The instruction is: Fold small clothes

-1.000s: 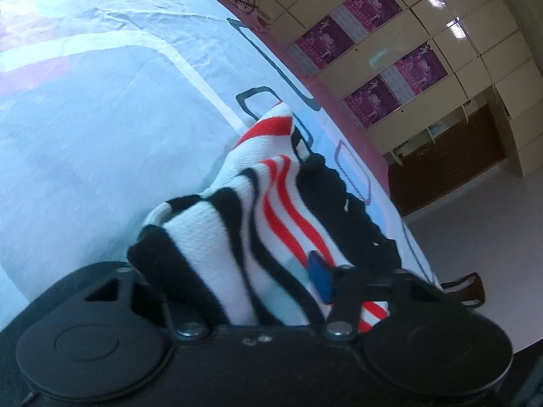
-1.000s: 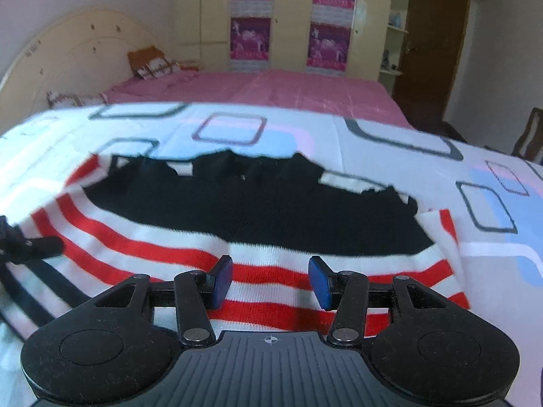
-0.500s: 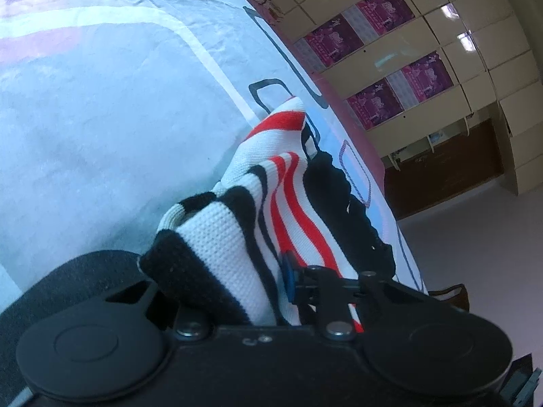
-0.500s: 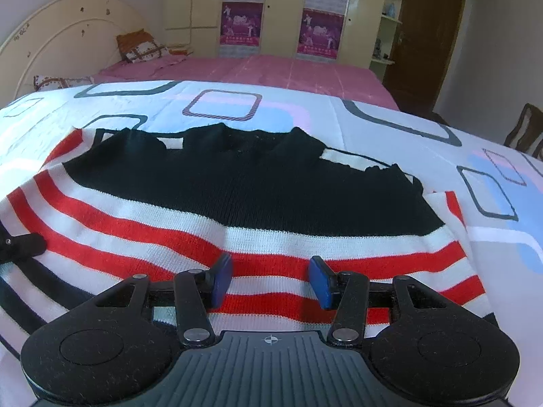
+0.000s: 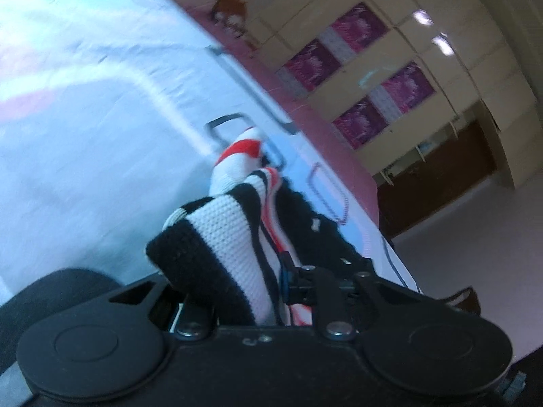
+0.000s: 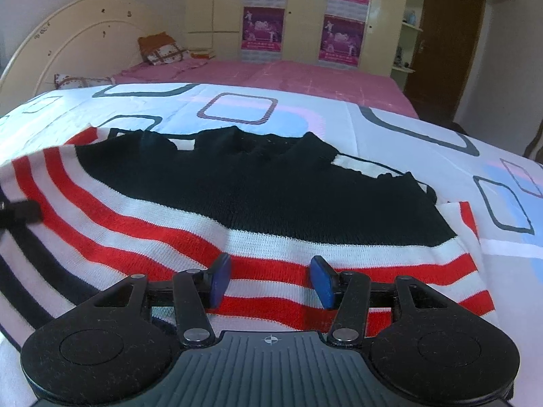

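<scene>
A small knitted sweater (image 6: 258,183), black on top with red, white and black stripes, lies spread on the bed. My left gripper (image 5: 271,278) is shut on the sweater's striped left edge (image 5: 220,237) and holds it bunched up above the sheet. A tip of it shows at the left in the right wrist view (image 6: 20,212). My right gripper (image 6: 269,281) is open, its blue pads (image 6: 320,279) just above the sweater's lower red stripes, holding nothing.
The bed sheet (image 6: 407,129) is white with blue, pink and dark square outlines. A pink blanket (image 6: 288,74) covers the far end by the headboard (image 6: 68,44) and pillows (image 6: 163,49). Wardrobes with purple posters (image 6: 342,39) and a brown door (image 6: 444,40) stand behind.
My left gripper has closed tighter on the striped edge and lifted it, bunching the cloth. My right gripper has moved slightly forward over the sweater, still open.
</scene>
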Tool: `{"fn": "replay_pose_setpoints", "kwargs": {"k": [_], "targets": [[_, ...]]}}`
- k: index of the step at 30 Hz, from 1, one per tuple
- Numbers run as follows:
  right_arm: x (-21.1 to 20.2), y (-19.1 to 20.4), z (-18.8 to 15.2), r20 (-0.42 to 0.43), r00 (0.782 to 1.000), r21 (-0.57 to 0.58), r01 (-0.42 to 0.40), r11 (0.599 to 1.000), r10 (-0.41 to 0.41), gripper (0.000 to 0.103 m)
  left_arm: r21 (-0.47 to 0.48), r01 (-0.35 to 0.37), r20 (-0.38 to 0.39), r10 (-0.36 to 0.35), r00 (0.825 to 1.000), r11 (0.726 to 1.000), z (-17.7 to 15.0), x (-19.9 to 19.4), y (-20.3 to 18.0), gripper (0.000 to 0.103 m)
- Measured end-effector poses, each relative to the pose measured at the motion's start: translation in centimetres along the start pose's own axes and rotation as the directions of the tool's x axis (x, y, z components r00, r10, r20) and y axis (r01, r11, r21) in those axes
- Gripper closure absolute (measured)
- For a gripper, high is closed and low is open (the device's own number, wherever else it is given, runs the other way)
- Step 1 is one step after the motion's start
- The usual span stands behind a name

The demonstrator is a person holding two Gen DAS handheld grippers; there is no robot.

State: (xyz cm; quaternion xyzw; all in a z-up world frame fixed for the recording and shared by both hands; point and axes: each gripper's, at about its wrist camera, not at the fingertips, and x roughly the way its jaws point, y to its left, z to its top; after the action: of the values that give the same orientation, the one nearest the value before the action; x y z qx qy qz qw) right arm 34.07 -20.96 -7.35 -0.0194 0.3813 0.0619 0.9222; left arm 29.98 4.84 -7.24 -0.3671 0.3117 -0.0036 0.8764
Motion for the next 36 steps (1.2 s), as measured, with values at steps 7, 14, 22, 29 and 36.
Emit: {"fn": "replay_pose_setpoints", "kwargs": {"k": [7,14,22,29,36], "targets": [[-0.4,-1.1,0.1,0.013,0.999,0.006,-0.051,0.999,0.051,0.051,0.208,0.063,0.036,-0.072,0.997,0.976,-0.4,-0.8,-6.7,0.086],[-2.8,-5.2,-0.4,0.066,0.997,0.087,-0.050,0.995,0.044,0.051,0.419,0.151,-0.004,-0.164,0.986,0.895,-3.4,-0.2,-13.7,0.086],[-7.6,-15.0,-3.2,0.086,0.995,0.241,0.031,0.970,-0.053,0.051,0.628,0.277,-0.183,-0.208,0.961,0.728,-12.7,2.6,-19.6,0.086],[-10.4,-19.2,-3.7,0.112,0.990,0.301,0.046,0.952,-0.083,0.051,0.792,0.297,-0.267,-0.136,0.954,0.533,-19.6,3.0,-19.8,0.078],[-9.1,-18.3,-1.4,0.105,0.977,0.335,-0.213,0.918,0.188,0.051,0.833,0.347,-0.325,-0.125,0.937,0.430,-20.7,0.1,-18.5,0.035]]}}
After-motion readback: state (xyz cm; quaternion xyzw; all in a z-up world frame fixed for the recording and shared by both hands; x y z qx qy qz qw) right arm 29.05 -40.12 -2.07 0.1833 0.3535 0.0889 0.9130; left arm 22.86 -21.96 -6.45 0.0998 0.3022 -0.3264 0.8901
